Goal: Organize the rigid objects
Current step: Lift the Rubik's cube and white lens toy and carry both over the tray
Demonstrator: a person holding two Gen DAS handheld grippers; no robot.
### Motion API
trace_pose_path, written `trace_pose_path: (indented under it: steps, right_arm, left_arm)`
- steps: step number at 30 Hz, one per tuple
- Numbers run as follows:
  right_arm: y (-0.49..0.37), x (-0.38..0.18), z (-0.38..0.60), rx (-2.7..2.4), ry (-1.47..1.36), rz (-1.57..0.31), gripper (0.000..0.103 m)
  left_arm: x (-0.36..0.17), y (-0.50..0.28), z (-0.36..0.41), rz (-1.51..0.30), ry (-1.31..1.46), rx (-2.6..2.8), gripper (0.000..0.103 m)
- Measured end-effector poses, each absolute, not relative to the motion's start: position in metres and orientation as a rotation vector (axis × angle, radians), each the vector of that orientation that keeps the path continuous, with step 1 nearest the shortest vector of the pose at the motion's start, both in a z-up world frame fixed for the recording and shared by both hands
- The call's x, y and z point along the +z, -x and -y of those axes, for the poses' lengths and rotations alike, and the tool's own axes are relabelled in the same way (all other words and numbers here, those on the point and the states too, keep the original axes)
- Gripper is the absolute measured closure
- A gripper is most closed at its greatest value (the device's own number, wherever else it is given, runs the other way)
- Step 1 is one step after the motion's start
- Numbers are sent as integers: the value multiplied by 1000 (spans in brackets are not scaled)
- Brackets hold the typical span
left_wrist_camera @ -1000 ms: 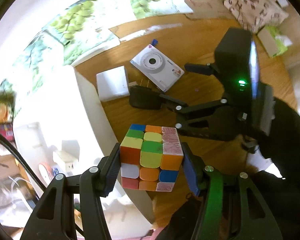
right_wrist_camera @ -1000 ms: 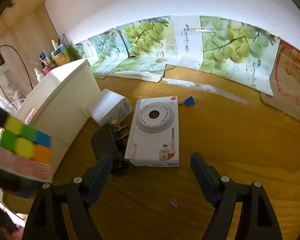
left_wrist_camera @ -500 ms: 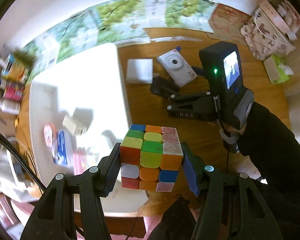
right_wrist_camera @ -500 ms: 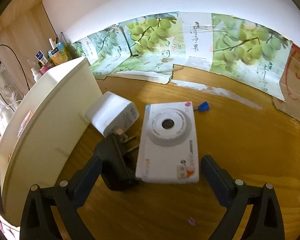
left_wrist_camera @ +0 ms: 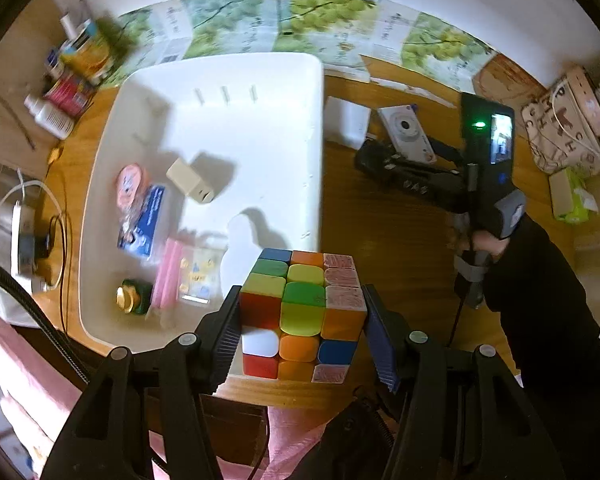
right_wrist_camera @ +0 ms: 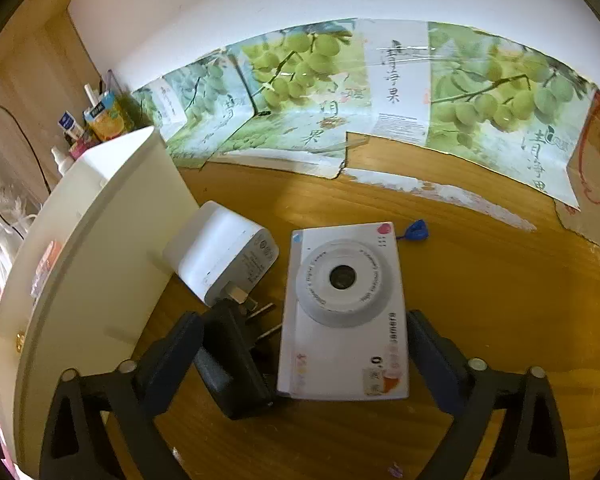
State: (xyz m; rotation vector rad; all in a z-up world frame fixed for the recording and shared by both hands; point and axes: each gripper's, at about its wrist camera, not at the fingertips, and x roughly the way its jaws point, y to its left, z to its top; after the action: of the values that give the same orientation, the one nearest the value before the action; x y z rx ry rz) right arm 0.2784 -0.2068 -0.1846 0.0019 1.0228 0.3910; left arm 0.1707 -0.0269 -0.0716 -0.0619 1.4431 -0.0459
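Observation:
My left gripper [left_wrist_camera: 302,332] is shut on a multicoloured puzzle cube [left_wrist_camera: 300,314] and holds it in the air above the near right corner of a white bin [left_wrist_camera: 316,140]. My right gripper [right_wrist_camera: 300,360] is open, low over the wooden table, with a white toy camera [right_wrist_camera: 346,312] and a black plug adapter [right_wrist_camera: 230,364] lying between its fingers. A white charger [right_wrist_camera: 220,254] lies just beyond, against the bin's wall [right_wrist_camera: 100,248]. The right gripper also shows in the left wrist view [left_wrist_camera: 400,168], by the camera [left_wrist_camera: 406,132].
The bin holds a small white charger [left_wrist_camera: 190,180], a pink round item [left_wrist_camera: 130,180], a blue packet [left_wrist_camera: 144,218], pink strips [left_wrist_camera: 166,276] and a green and gold object [left_wrist_camera: 130,298]. Bottles and cartons [left_wrist_camera: 76,68] stand left of it. Grape posters [right_wrist_camera: 340,92] line the wall.
My left gripper has carried the cube up and left, from the table beside the bin to above it. My right gripper has moved forward so the camera lies between its fingers.

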Motion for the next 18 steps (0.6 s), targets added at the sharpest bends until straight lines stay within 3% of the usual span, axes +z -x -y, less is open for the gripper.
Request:
trace_pose_path:
  steps: [3, 6, 18]
  right_arm:
    - [-278, -182, 217, 383, -50, -1025, 20]
    - [-277, -182, 226, 351, -55, -1025, 44]
    - [-266, -179, 231, 344, -20, -1063, 44]
  left_arm:
    - [-71, -166, 21, -1439, 83, -29, 43]
    - [-71, -162, 15, -1435, 102, -12, 43]
    - [-63, -151, 6, -1400, 123, -2, 43]
